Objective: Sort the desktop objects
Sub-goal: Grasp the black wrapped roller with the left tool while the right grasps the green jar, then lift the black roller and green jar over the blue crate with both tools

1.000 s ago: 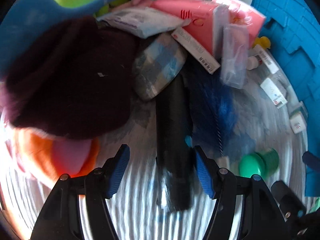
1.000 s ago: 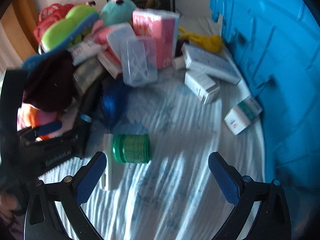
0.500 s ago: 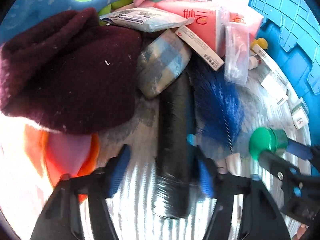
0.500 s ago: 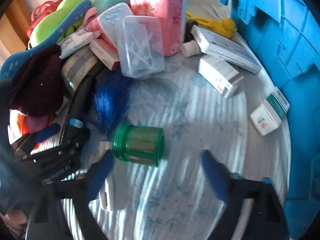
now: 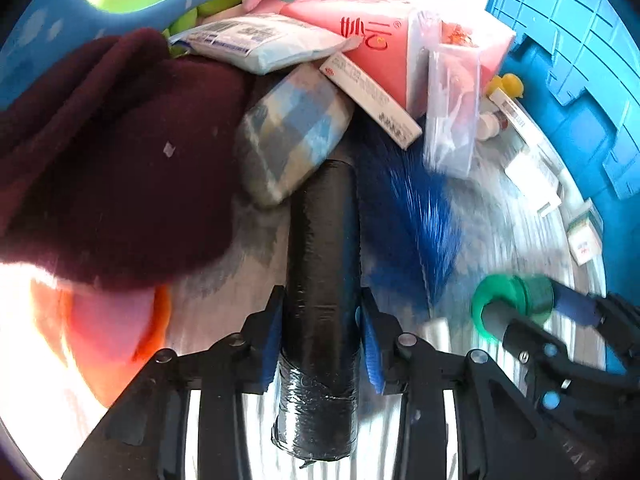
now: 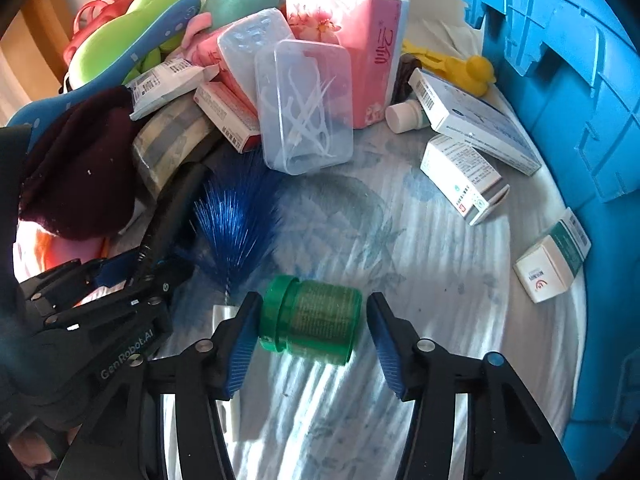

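A black film-wrapped roll [image 5: 322, 280] lies lengthwise on the pale striped cloth, its far end tucked under the pile. My left gripper [image 5: 323, 340] has its jaws closing, and both blue pads touch the roll's sides. The right wrist view shows that gripper [image 6: 148, 268] at the left, on the same roll [image 6: 172, 216]. A green jar [image 6: 316, 320] lies on its side between the closing jaws of my right gripper [image 6: 314, 332]. The left pad meets the lid; a small gap shows at the right pad. The left wrist view also shows this jar [image 5: 512, 292].
A blue crate [image 6: 560, 80] walls off the right side. A blue bristle brush [image 6: 236, 220] lies between roll and jar. Behind are a clear box of floss picks [image 6: 304, 108], a pink tissue pack [image 6: 368, 40], medicine boxes [image 6: 464, 172], a maroon knit hat [image 5: 112, 160] and plush toys [image 6: 152, 28].
Both pairs of jaws have narrowed. The left pads closed in onto the black roll. The right gripper came down over the green jar, which now lies between its pads.
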